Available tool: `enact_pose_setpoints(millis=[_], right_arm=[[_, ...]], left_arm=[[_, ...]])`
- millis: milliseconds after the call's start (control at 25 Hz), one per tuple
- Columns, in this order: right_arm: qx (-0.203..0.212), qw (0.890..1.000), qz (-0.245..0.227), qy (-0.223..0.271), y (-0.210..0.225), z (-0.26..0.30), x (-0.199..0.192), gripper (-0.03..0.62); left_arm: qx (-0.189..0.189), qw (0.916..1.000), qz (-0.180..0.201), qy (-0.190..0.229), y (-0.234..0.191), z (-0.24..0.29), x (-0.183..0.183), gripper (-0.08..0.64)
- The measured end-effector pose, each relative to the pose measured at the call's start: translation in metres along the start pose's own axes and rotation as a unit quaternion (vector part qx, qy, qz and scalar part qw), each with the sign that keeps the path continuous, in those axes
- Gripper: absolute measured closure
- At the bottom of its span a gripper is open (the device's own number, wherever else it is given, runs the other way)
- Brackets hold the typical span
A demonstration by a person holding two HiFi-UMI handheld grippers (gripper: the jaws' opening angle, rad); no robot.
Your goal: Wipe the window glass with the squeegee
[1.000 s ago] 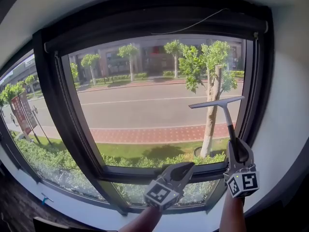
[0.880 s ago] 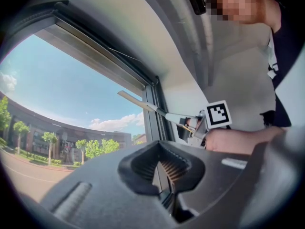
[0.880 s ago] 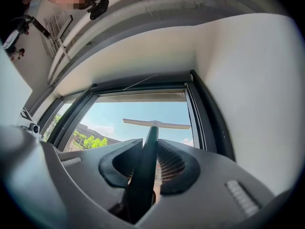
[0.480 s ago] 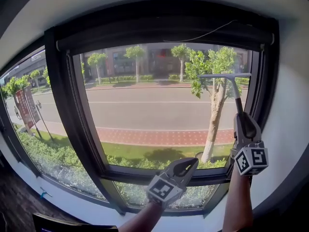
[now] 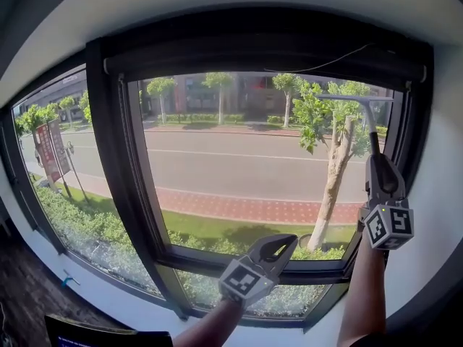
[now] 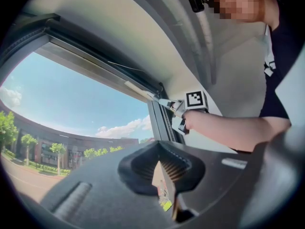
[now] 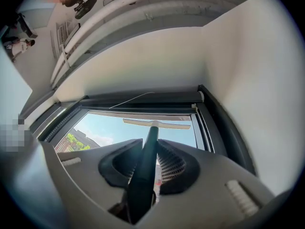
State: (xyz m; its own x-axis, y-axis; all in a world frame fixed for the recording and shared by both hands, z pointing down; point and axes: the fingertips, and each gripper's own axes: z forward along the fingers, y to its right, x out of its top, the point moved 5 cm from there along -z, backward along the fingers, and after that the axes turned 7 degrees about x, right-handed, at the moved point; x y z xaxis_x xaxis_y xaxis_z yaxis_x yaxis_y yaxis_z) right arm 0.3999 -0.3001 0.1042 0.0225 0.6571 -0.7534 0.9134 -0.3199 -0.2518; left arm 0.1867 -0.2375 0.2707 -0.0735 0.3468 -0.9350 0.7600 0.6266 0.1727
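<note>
Sunlit street, trees and a brick path show beyond the glass [image 5: 239,165], which sits in a dark frame [image 5: 108,157]. The right gripper [image 5: 377,163] is clamped on the handle of the squeegee [image 5: 370,125], with a jaw pressed to each side of it. The blade sits high at the pane's top right corner, just under the upper rail and near the right jamb. The handle runs nearly upright, pointing up and leaning a little left in the head view. The blade crosses it as a T, its long axis roughly level along the top edge. The left gripper [image 5: 278,246] hangs low near the sill, jaws together on nothing (idle, it seems).

This looks like the start of a downward stroke. To do it well, lay the blade's whole edge flat on the glass and keep the pressure even. Tilt the handle off the pane and draw straight down. The blade's end should run close to the right jamb without riding onto it. Whether the rubber touches the glass yet cannot be told.
</note>
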Motion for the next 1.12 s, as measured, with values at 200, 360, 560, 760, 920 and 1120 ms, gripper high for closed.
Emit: enact_pose_setpoints(millis=[200,360,560,760,920,1120], right_arm=[[-0.007,1.0,-0.002,0.006,0.005,0.01,0.006,0.494],[-0.02,1.0,-0.004,0.008,0.015,0.017,0.007,0.494],[-0.025,1.0,0.0,0.016,0.019,0.026,0.006,0.494],[-0.03,0.999,-0.007,0.021,0.02,0.03,0.004,0.494],[-0.037,0.999,-0.009,0.017,0.015,0.033,-0.001,0.494],[-0.046,0.999,-0.027,0.012,0.011,0.032,-0.007,0.494]], left_arm=[[0.0,1.0,0.007,0.001,0.0,0.001,0.005,0.558],[0.0,1.0,0.003,-0.004,-0.003,0.002,0.005,0.558],[0.005,1.0,0.002,0.0,-0.005,0.001,0.006,0.558],[0.004,1.0,0.001,-0.005,-0.006,0.0,0.003,0.558],[0.003,0.9999,0.0,-0.01,-0.005,-0.001,0.002,0.558],[0.003,0.9999,0.002,-0.01,-0.008,-0.006,0.002,0.558]])
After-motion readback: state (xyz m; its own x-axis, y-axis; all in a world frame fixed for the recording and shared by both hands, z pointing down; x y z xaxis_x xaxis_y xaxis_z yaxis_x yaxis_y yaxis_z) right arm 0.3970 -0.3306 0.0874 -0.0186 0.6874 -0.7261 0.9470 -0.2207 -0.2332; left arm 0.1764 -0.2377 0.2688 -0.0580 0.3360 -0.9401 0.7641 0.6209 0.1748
